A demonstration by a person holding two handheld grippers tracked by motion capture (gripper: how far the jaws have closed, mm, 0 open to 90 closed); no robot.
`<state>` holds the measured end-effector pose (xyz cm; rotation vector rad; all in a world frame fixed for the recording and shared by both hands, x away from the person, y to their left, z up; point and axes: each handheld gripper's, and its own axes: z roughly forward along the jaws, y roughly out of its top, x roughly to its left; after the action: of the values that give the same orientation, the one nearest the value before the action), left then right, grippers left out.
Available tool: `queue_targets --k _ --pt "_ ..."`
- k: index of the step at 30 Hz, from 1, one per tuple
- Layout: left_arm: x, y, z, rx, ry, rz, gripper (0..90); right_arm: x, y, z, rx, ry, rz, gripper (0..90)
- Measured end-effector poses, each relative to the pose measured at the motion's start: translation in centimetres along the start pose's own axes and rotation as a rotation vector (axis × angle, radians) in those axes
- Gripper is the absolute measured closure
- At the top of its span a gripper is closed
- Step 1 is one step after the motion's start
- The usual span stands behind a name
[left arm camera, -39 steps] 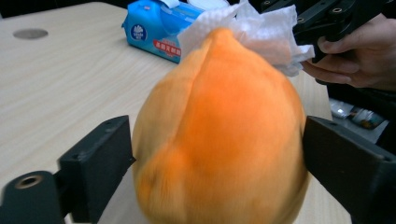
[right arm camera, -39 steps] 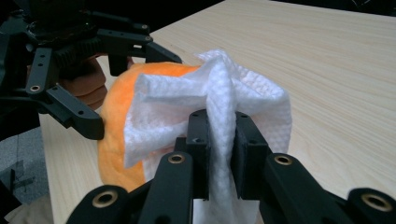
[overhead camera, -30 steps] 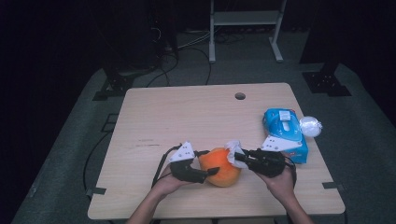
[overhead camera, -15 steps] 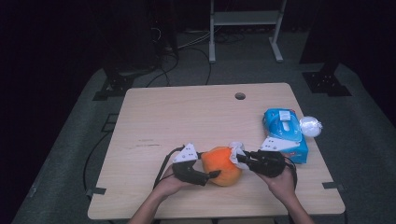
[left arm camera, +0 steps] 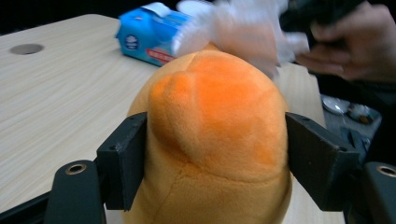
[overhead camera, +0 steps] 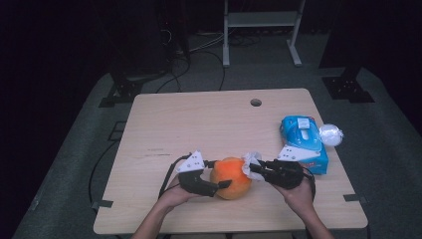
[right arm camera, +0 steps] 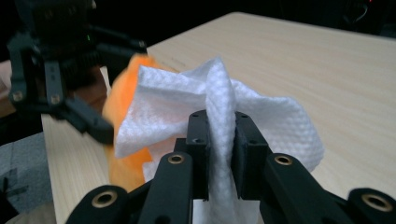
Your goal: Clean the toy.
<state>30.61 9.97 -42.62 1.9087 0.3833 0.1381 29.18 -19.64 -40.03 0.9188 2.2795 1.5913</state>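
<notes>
One orange plush, one wipe, apparently one blue pack.

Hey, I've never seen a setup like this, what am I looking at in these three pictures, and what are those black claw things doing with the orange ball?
No robot here: a person sits at a wooden table holding a hand-operated two-jaw gripper in each hand. The high view looks down from above; the other two come from cameras riding on each gripper, looking along its black jaws. The left gripper has its jaws on either side of an orange plush toy, which fills the space between them in the left gripper view. The right gripper pinches a white wipe and holds it against the toy. Also on the table are a blue wipe pack and a crumpled white ball beside it.
</notes>
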Motion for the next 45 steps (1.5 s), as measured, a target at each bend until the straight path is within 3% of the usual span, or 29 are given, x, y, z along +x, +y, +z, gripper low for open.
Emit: queue_targets --k 2,4,7,8,9,14,19,21,23,25,28,31,33,36,38,43,45 --pt "-0.3 0.0 0.2 0.005 -0.011 0.022 25.2 0.1 0.2 -0.1 -0.004 0.001 -0.001 77.5" --pt "-0.3 0.1 0.2 0.011 -0.011 0.023 18.9 0.0 -0.1 0.2 0.015 0.007 -0.003 77.7" --pt "-0.1 0.3 0.4 0.020 -0.006 -0.008 10.3 0.3 -0.3 0.5 0.036 0.033 -0.009 77.8" --pt "-0.1 0.3 0.4 0.020 -0.006 -0.008 10.7 0.3 -0.3 0.5 0.036 0.033 -0.009 77.8" --pt "-0.3 0.0 0.6 0.026 -0.015 0.011 14.4 1.0 -0.1 0.6 0.040 0.068 -0.032 77.8" --pt "-0.8 -0.1 0.6 0.037 -0.018 0.034 24.5 1.9 0.4 0.7 0.028 0.089 -0.068 77.8" --pt "-1.1 -0.2 0.9 0.037 -0.025 0.056 27.3 1.0 0.4 0.3 0.043 0.037 -0.063 77.9" --pt "-1.4 -0.2 1.0 0.040 -0.028 0.077 27.3 0.1 0.1 0.0 0.051 0.000 -0.036 77.8" --pt "-1.5 -0.2 1.2 0.034 -0.025 0.076 26.5 -0.4 -0.1 -0.3 0.044 0.000 -0.004 77.9" --pt "-1.5 -0.3 1.4 0.028 -0.025 0.072 25.6 0.2 -0.1 -0.2 0.042 0.013 -0.017 77.9" --pt "-1.7 -0.4 1.6 0.032 -0.031 0.084 24.3 2.1 0.3 0.6 0.043 0.072 -0.066 77.8" --pt "-1.6 -0.5 1.4 0.035 -0.033 0.079 24.5 2.8 0.7 1.0 0.052 0.071 -0.102 77.8" --pt "-1.7 -0.5 1.4 0.036 -0.038 0.082 24.9 2.1 0.6 0.8 0.051 0.059 -0.081 77.8" --pt "-1.8 -0.6 1.6 0.037 -0.051 0.097 24.9 0.4 0.0 0.4 0.067 -0.008 -0.048 77.8" --pt "-1.9 -0.6 1.7 0.036 -0.056 0.102 24.9 -0.5 -0.4 0.2 0.068 -0.002 -0.001 77.8" --pt "-1.8 -0.7 1.5 0.035 -0.064 0.107 24.9 0.5 0.1 0.4 0.067 0.024 -0.030 77.8" --pt "-1.9 -0.7 1.6 0.036 -0.062 0.105 24.9 0.3 0.0 0.5 0.071 0.032 -0.016 77.8"
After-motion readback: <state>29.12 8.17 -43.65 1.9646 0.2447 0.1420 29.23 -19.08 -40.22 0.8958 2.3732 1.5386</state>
